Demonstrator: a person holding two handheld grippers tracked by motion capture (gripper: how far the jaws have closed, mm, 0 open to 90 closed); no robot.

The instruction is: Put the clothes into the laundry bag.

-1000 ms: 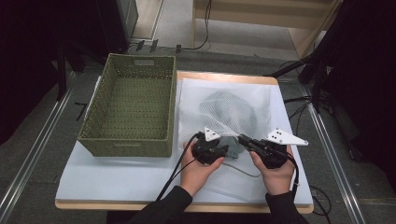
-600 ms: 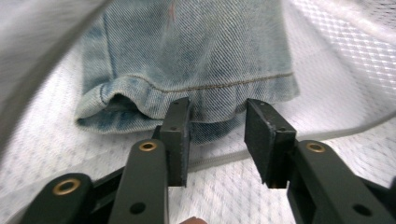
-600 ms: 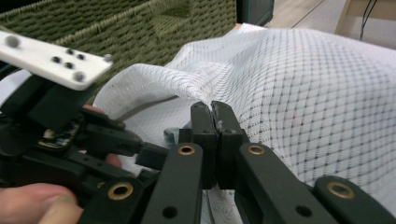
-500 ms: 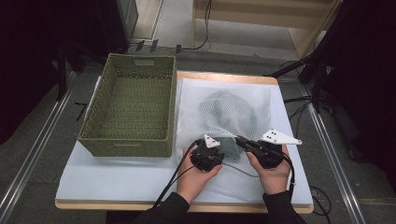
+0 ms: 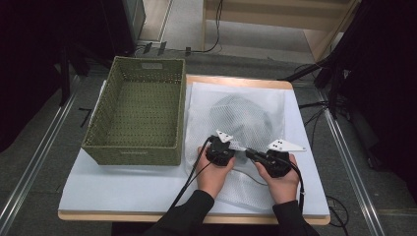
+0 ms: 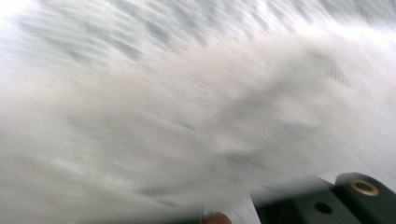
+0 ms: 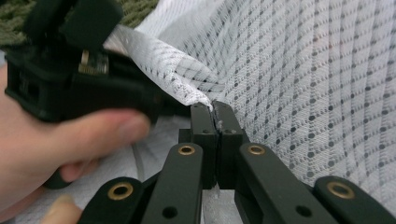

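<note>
1. Nearest the person, the right gripper (image 5: 252, 153) has its jaws closed on a fold of the white mesh bag (image 5: 246, 113); in the right gripper view the jaws (image 7: 212, 112) meet with the mesh edge pinched between their tips.
2. Just at its 9 o'clock, the left gripper (image 5: 231, 147) has just been closing its jaws; in the right gripper view it (image 7: 154, 105) sits clamped on the same raised fold, so it appears to grip the mesh too. Its own view is a blur of white netting.
3. The mesh bag lies flat on the counter (image 5: 123, 189), with something grey inside, and fills the counter's right half from 12 o'clock of the hands down to under them.
4. At 10 o'clock stands the green woven basket (image 5: 135, 118), empty.
5. Judged step: both grips are being set on the bag's near part. The next move likely calls for lifting or pulling the fold with both hands in step, keeping the thin mesh from slipping.
6. Against the earlier frames, both hands sit nearer the person and lower, and the left jaws have gone from apart to shut.
</note>
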